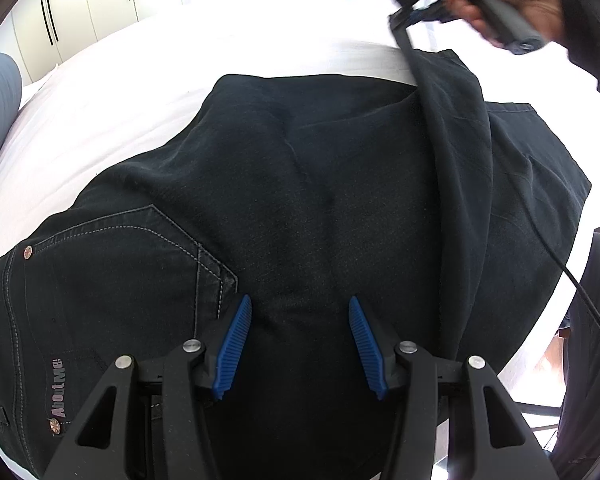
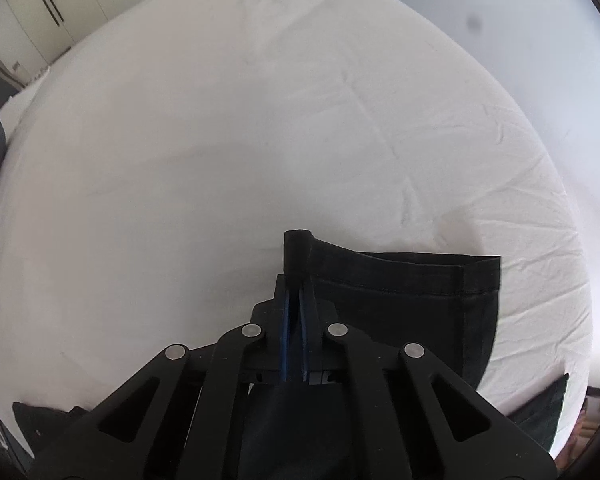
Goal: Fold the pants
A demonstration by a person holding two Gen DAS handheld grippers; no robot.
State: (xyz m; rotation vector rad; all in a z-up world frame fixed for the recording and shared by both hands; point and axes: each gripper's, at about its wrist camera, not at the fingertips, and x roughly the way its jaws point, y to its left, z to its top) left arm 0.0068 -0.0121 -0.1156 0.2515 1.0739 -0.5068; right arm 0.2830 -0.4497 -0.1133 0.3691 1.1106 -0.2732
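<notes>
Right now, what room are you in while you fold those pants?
Most likely a bedroom. The dark pants lie on a wide bed with a white sheet, and tall pale wardrobe doors with long dark handles stand behind it. The right gripper lifts one pant leg.

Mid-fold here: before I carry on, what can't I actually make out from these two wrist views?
- Left wrist view: the right gripper is motion-blurred, so its hold on the pants is unclear.
- Left wrist view: the waistband runs off the lower left edge, behind the left gripper.
- Right wrist view: the pant leg below the hem is hidden by the right gripper's body.
- Right wrist view: the bed is washed out at upper right.
</notes>
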